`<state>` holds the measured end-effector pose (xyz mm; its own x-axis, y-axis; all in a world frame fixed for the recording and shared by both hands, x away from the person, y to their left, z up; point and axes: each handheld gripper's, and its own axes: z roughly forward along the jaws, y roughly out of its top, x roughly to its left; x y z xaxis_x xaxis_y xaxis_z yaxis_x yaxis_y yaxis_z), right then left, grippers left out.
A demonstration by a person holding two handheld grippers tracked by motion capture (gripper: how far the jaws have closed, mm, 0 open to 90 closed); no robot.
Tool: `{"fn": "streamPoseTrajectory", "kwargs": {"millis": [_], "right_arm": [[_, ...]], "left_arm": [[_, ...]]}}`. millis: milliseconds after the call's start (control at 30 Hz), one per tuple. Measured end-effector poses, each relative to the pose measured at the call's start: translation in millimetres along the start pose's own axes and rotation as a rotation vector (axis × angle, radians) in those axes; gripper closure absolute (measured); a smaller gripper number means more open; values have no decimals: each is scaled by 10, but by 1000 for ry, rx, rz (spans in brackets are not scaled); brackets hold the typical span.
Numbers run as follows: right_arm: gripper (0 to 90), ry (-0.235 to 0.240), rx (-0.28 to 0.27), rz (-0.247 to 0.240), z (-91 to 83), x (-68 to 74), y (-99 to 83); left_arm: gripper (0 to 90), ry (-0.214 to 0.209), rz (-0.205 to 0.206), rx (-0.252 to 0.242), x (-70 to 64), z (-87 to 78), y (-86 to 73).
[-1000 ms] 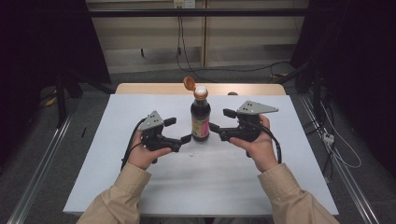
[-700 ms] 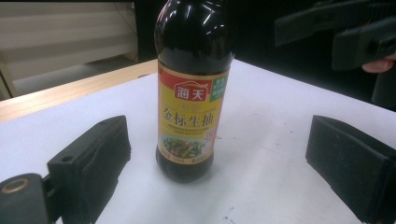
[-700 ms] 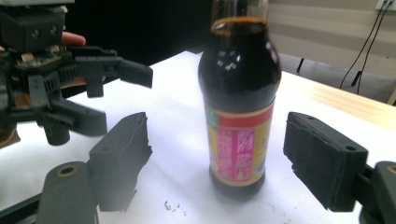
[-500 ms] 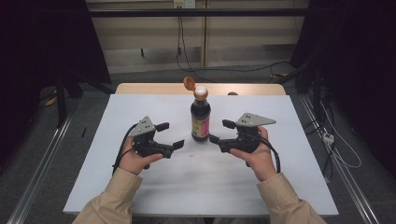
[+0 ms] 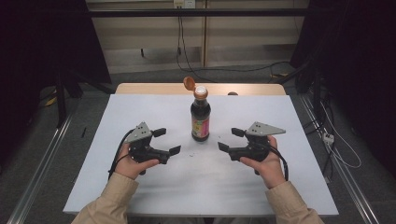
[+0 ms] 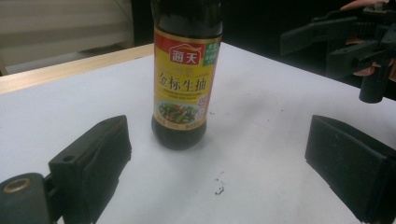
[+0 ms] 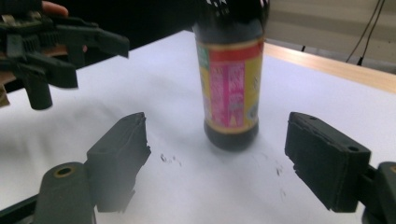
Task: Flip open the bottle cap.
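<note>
Bottle [image 5: 200, 117]: stands up straight on the white table [image 5: 140, 186], near the far edge and in the middle. It is dark with a yellow and red label. Nothing touches it.
Cap [image 5: 188, 83]: orange, flipped open, hanging at the top left of the bottle.
Left gripper [image 5: 167, 141]: held in the left hand [image 5: 132, 163], to the left of the bottle and a bit nearer the person. Its jaws are spread wide with nothing between them. They point at the bottle but stay apart from it.
Right gripper [image 5: 230, 139]: held in the right hand [image 5: 265, 164], to the right of the bottle and a bit nearer the person. Its jaws are also spread wide and hold nothing.
Specks [image 6: 218, 185]: tiny dark bits on the table just in front of the bottle.
Sleeves [image 5: 109, 205]: tan, coming in from the near side of the bottle.
</note>
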<state>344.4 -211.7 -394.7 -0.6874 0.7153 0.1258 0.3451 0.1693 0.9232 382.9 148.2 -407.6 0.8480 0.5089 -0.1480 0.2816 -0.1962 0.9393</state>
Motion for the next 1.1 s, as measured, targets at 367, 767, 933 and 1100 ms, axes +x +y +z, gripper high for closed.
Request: {"fn": "streamPoseTrajectory", "kwargs": {"millis": [367, 767, 933, 1100], "right_arm": [[193, -7, 6, 32, -138, -46, -228], [167, -14, 26, 39, -284, -87, -417], [162, -28, 23, 40, -346, -109, -466], [157, -35, 20, 38, -393, -120, -501]], "left_arm": [[68, 15, 1, 9, 17, -120, -69], [79, 37, 4, 29, 52, -292, -167], [79, 47, 5, 30, 64, -348, -188], [79, 51, 5, 36, 71, -387, -216]]}}
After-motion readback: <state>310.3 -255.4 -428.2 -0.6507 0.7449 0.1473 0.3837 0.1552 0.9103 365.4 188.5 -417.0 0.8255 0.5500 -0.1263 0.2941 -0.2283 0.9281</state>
